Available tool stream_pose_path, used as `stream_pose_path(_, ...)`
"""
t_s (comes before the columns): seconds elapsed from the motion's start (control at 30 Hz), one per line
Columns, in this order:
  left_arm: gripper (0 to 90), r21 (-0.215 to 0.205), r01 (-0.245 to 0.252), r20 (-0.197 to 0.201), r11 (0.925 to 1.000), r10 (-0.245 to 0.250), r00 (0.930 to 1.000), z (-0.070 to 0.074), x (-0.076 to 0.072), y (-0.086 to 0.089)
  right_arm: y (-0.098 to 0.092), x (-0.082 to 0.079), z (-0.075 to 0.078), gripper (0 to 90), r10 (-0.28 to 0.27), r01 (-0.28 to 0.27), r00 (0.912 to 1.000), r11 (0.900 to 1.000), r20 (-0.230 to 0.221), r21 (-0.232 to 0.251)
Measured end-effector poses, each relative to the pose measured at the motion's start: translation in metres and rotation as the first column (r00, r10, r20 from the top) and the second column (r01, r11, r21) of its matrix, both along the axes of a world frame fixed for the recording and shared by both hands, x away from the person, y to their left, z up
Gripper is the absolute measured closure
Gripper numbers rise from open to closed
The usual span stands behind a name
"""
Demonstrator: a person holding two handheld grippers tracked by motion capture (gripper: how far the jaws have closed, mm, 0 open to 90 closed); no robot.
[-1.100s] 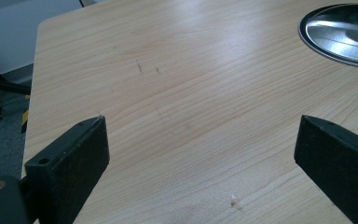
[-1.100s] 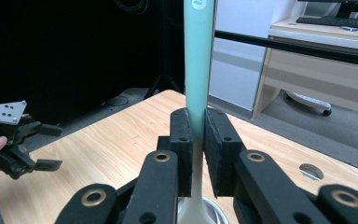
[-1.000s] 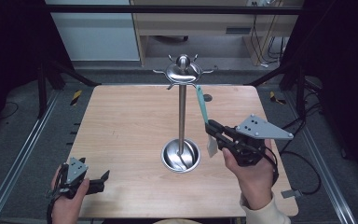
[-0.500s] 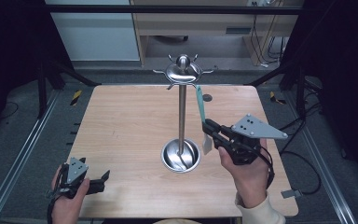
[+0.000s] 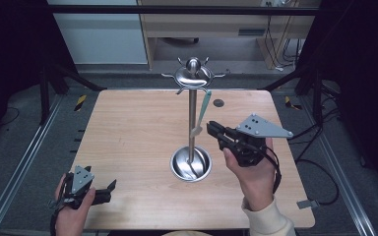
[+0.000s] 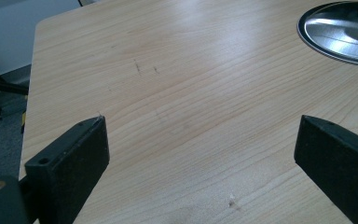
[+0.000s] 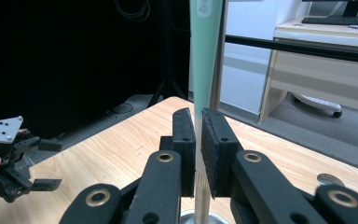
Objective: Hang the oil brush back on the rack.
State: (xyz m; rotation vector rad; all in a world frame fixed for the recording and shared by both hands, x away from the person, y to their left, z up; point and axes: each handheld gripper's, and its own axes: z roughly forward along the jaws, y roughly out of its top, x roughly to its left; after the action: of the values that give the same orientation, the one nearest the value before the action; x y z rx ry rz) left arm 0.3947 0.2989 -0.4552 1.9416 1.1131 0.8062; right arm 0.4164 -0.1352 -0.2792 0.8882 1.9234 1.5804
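Not much has changed in the last second: the right gripper (image 7: 198, 154) stays clamped on the green utensil (image 5: 204, 108), which hangs beside the stand (image 5: 192, 123), top near its hooks. Looks like hanging or unhooking it. The left gripper (image 6: 200, 154) sits spread wide over the table (image 5: 128, 132).

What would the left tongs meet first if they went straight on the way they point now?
Probably bare table first; the left tongs, open, point low across it, and the stand's round metal base lies off to one side.

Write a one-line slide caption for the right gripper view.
Right tongs clamp a pale green utensil upright beside the metal stand's pole.
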Motion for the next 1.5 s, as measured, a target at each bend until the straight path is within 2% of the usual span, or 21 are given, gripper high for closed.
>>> stream_pose_path(0.2,2.6,-0.001,-0.001,0.001,1.0,0.001,1.0,0.0,0.0,0.001,-0.002,-0.002,0.0,79.1,-0.019,0.019,0.9998,1.0,-0.007,-0.016)
stream_pose_path(0.27,2.6,-0.001,-0.001,0.001,1.0,0.001,1.0,0.0,0.0,0.001,-0.007,-0.004,0.003,71.4,-0.035,0.035,0.9994,0.999,0.003,-0.023)
stream_pose_path(0.33,2.6,0.0,0.0,0.0,1.0,0.0,1.0,0.0,0.0,0.001,-0.009,-0.006,0.007,61.3,-0.056,0.056,0.9984,0.997,0.014,-0.056)
stream_pose_path(0.47,2.6,-0.001,0.0,0.001,1.0,0.0,1.0,0.0,0.0,0.0,-0.017,-0.011,0.015,41.9,-0.1,0.105,0.9929,0.991,0.065,-0.081)
stream_pose_path(0.5,2.6,-0.001,0.0,0.001,1.0,0.0,1.0,0.0,0.0,0.0,-0.017,-0.011,0.015,41.9,-0.1,0.105,0.9929,0.991,0.065,-0.081)
stream_pose_path(0.6,2.6,0.0,0.0,0.0,1.0,0.0,1.0,0.0,0.0,0.0,-0.02,-0.013,0.018,33.7,-0.119,0.126,0.9895,0.988,0.083,-0.089)
stream_pose_path(0.8,2.6,-0.001,-0.001,0.002,1.0,0.001,1.0,0.001,0.0,0.0,-0.025,-0.013,0.02,28.0,-0.139,0.146,0.9875,0.985,0.075,-0.094)
stream_pose_path(1.07,2.6,-0.001,0.0,0.001,1.0,0.0,1.0,0.001,0.0,0.001,-0.029,-0.007,0.016,19.5,-0.147,0.155,0.9874,0.974,0.057,-0.166)
stream_pose_path(1.5,2.6,-0.002,0.002,-0.003,1.0,-0.002,1.0,0.0,0.001,0.0,-0.045,0.002,0.01,12.5,-0.193,0.195,0.9808,0.966,0.026,-0.168)
